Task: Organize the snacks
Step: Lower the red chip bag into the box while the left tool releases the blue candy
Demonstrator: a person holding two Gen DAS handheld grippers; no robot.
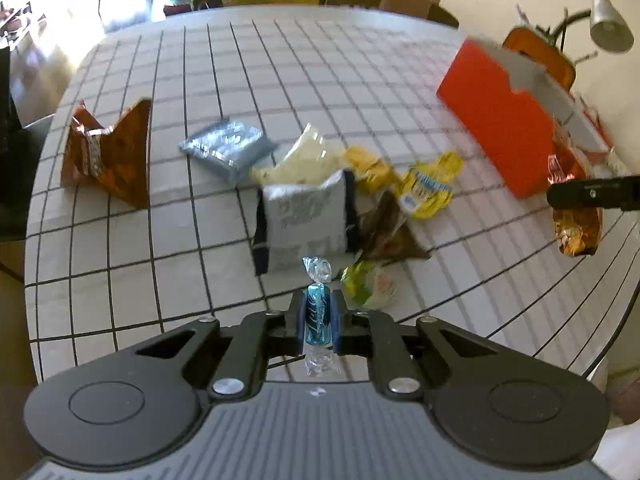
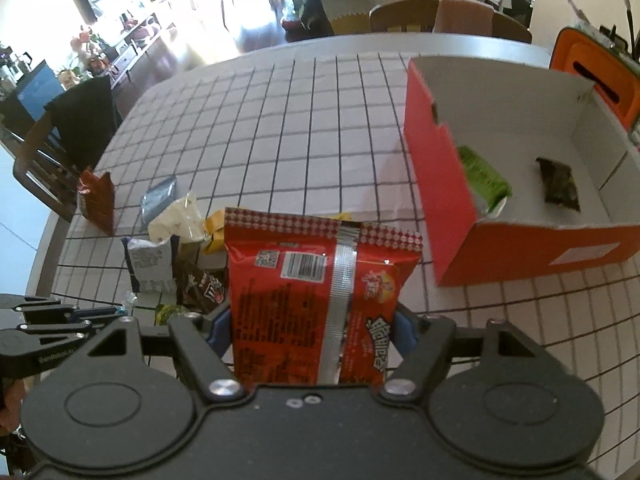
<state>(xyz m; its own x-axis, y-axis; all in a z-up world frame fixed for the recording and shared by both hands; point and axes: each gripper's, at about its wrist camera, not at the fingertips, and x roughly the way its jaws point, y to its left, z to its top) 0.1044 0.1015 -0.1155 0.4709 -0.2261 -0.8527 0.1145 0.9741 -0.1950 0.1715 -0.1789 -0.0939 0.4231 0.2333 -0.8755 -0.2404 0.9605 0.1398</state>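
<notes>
My left gripper [image 1: 318,312] is shut on a blue wrapped candy [image 1: 317,312] and holds it above the near edge of the snack pile. My right gripper [image 2: 312,320] is shut on a red snack bag [image 2: 316,300], held upright left of the orange box [image 2: 444,184]. The box is open and holds a green packet [image 2: 482,178] and a dark packet [image 2: 560,184]. The pile in the left wrist view has a white pouch [image 1: 306,220], a silver packet [image 1: 226,148], yellow wrappers [image 1: 428,188] and a brown packet [image 1: 388,232]. The right gripper shows at the right of the left wrist view [image 1: 592,192].
An orange chip bag [image 1: 108,152] stands at the table's left. The checked tablecloth [image 1: 280,72] covers a round table. A lamp [image 1: 608,24] and an orange case [image 2: 596,76] stand behind the box. Chairs stand at the far edge.
</notes>
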